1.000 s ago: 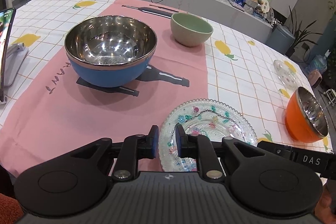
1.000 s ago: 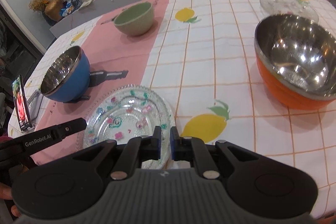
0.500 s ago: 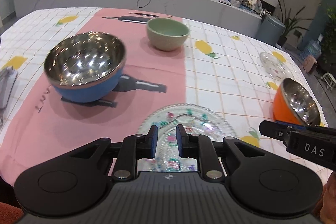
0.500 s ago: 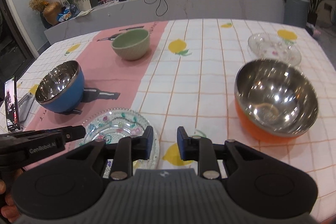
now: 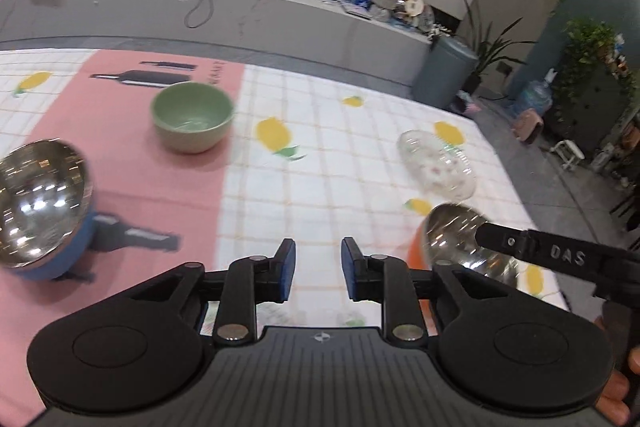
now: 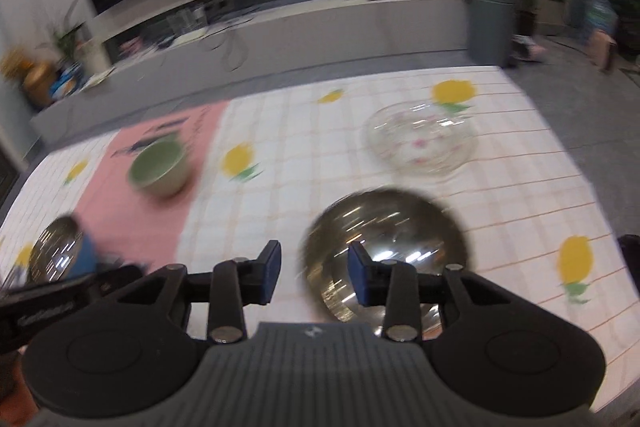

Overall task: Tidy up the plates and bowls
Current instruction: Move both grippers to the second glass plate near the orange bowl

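My left gripper [image 5: 318, 269] hangs above the table, its jaws opening with nothing between them. A green bowl [image 5: 192, 122] sits ahead on the pink cloth, and a blue steel bowl [image 5: 38, 205] is at the left edge. A clear glass plate [image 5: 438, 169] lies far right, with an orange steel bowl [image 5: 460, 243] nearer, partly behind the other gripper's arm. My right gripper [image 6: 314, 275] is also opening and empty, just above the near side of the orange bowl [image 6: 384, 251]. The glass plate [image 6: 422, 143], green bowl [image 6: 160, 167] and blue bowl [image 6: 60, 259] show in this blurred view.
The table carries a white checked cloth [image 5: 348, 163] with lemon prints and a pink runner [image 5: 132, 171]. Behind it runs a long grey counter [image 5: 240, 7] with cables and toys. A grey bin [image 5: 444, 71] and potted plants stand at the right.
Both grippers have risen and pulled away from the patterned glass plate near the front edge, which has dropped out of sight. Both pairs of jaws have spread from nearly shut to open.
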{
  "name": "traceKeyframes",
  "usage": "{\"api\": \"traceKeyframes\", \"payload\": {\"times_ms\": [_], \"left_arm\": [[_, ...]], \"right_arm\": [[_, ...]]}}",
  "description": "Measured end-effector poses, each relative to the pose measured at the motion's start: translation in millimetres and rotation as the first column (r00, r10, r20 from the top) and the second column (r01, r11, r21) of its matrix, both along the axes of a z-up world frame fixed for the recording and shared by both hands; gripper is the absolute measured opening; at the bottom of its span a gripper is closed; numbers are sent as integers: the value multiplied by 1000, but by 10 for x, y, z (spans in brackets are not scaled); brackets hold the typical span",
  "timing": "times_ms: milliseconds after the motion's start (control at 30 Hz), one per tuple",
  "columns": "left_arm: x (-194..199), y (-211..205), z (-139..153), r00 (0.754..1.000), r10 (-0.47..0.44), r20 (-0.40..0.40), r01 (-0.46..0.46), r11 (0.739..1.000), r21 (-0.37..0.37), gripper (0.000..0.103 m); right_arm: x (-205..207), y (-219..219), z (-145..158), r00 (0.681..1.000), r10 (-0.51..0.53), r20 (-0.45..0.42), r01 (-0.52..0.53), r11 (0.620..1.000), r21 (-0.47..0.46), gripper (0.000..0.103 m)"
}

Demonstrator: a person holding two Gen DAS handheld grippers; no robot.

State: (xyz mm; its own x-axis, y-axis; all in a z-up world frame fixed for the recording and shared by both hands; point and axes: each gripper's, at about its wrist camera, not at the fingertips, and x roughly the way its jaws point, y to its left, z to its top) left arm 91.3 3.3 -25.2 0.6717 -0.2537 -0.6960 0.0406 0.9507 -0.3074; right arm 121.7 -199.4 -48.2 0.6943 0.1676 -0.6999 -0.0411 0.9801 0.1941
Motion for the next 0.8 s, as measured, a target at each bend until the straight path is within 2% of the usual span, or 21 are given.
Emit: {"api": "traceKeyframes", "payload": {"times_ms": [167, 300, 367, 433, 500, 800], "left_arm": [[298, -160, -55, 1000, -17, -5, 17, 1000, -27, 34], [569, -202, -118, 1000, -16, -6, 16, 998, -67, 47], [714, -227, -152, 1000, -13, -15, 12, 997, -81, 50], [842, -254, -188, 1000, -14, -18, 12, 996, -93, 55], [967, -288, -225, 1000, -21, -21, 18, 994, -108, 59], [1446, -437, -462, 996, -39, -77, 29, 992, -126, 60]], "right_arm": [[335, -365, -118, 989, -144, -28, 145, 989, 41, 37], [608, -568, -273, 976, -206, -76, 210, 976, 55, 37], [731, -655, -310, 970, -228, -88, 235, 969, 73, 37], [855, -707, -332, 961, -263, -85, 269, 961, 61, 47], [984, -740, -353, 956, -282, -81, 286, 957, 48, 49], [1451, -942, -546, 934, -332, -134, 348, 930, 118, 52]]}}
